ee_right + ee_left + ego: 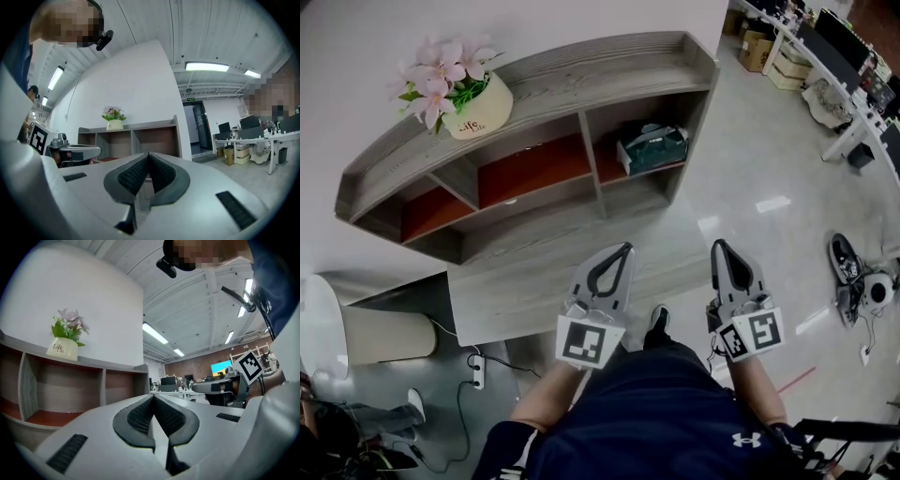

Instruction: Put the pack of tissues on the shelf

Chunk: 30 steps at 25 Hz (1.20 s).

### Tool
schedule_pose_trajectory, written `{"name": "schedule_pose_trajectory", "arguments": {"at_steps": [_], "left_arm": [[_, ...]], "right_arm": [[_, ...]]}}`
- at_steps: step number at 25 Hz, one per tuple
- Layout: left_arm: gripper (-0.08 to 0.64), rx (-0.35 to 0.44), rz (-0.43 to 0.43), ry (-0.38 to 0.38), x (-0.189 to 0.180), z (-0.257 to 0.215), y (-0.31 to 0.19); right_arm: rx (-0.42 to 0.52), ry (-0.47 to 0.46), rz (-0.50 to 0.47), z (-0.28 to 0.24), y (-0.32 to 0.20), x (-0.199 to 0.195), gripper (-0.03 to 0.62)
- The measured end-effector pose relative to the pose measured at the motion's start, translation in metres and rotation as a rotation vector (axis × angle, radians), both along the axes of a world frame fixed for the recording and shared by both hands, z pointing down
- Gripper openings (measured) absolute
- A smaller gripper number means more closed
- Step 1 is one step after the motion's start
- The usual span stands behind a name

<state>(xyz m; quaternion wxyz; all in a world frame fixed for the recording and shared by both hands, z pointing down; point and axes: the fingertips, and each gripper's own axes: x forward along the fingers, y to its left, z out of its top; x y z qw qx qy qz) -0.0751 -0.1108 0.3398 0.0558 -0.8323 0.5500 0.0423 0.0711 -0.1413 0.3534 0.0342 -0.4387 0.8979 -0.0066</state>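
Shelf (581,70): one, three compartments.
Pack of tissues (653,148): one, in shelf's right compartment.
Flower pot (475,108): one, on shelf's top.
Tongs: two; left tongs (623,249), right tongs (719,246); both closed, empty.

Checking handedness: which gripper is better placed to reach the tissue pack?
Right, marginally: the right gripper aims straight at the shelf compartment holding the tissue pack; the left gripper aims beside it.

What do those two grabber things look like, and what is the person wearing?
Both the left gripper and the right gripper are pale grey, with pointed fingers lined in black ribbed padding. Each carries a cube with black-and-white square markers. The person wears a dark navy short-sleeved shirt with a white logo.
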Motion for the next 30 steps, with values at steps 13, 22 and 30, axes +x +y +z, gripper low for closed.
{"name": "schedule_pose_trajectory", "arguments": {"at_steps": [13, 22, 30], "left_arm": [[0.015, -0.003, -0.014, -0.028, 0.007, 0.005, -0.015], [0.015, -0.025, -0.007, -0.048, 0.015, 0.011, -0.027], [0.015, -0.036, -0.006, -0.05, 0.019, 0.012, -0.032]], "right_arm": [[-0.01, -0.025, -0.013, 0.001, -0.012, 0.007, 0.009], [-0.028, -0.026, -0.016, 0.005, -0.021, 0.012, 0.009], [-0.049, -0.041, -0.023, 0.01, -0.026, 0.016, 0.009]]}}
